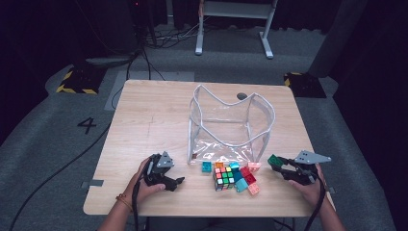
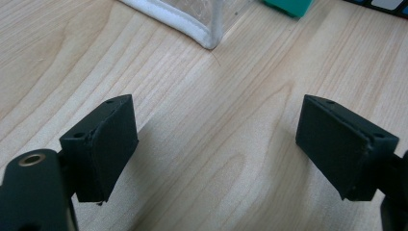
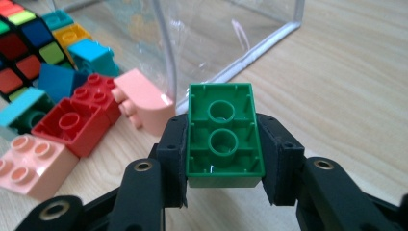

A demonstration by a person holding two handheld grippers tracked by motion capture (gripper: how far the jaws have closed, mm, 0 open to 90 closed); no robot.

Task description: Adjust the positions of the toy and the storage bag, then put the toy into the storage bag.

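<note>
Light wooden bench [image 1: 144, 120] spans the frame centre; a clear plastic bag with white piping [image 1: 231, 125] stands open at centre. Lower centre, a pile of coloured bricks and a puzzle cube [image 1: 224, 177]. Left gripper [image 1: 174, 184], lower left, rests wide and empty. Right gripper [image 1: 278, 166], lower right, clamps a green two-stud plastic brick [image 3: 223, 134], underside up. Advice: keep the brick level, clear the bag's rim, release inside.
</note>
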